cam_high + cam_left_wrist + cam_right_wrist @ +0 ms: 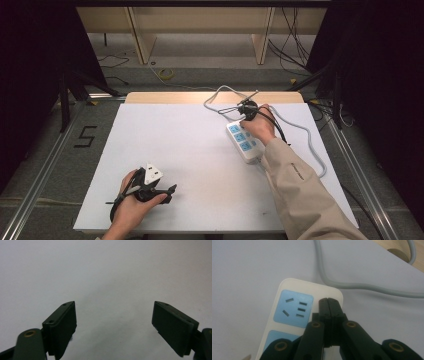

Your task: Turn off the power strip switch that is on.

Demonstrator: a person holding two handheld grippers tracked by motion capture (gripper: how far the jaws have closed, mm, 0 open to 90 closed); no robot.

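We have the right tool (329,301) down on the white power strip (244,141), which lies at about two o'clock on the white worktop (175,150), running from roughly the centre-right toward the far edge. In the right gripper view the jaws are pressed flat together with nothing between them, and their tips rest at the strip's end, just beside the first blue socket (293,308) and close to where the grey cable (367,287) leaves the casing. From the high view the cable loops away toward one o'clock and trails back along the right side of the worktop to about four o'clock.

Our left tool (113,322) sits idle near seven o'clock, low over bare worktop, jaws standing wide apart and empty.

We judge the work to be at an early or middle point: the closed tips look set to press something at the strip's end, perhaps a switch, though we cannot make out a button under them. No plug is seated in any of the blue sockets we can see, and the strip has not been lifted. What is left depends on that press taking effect; the left tool has no part in it yet.
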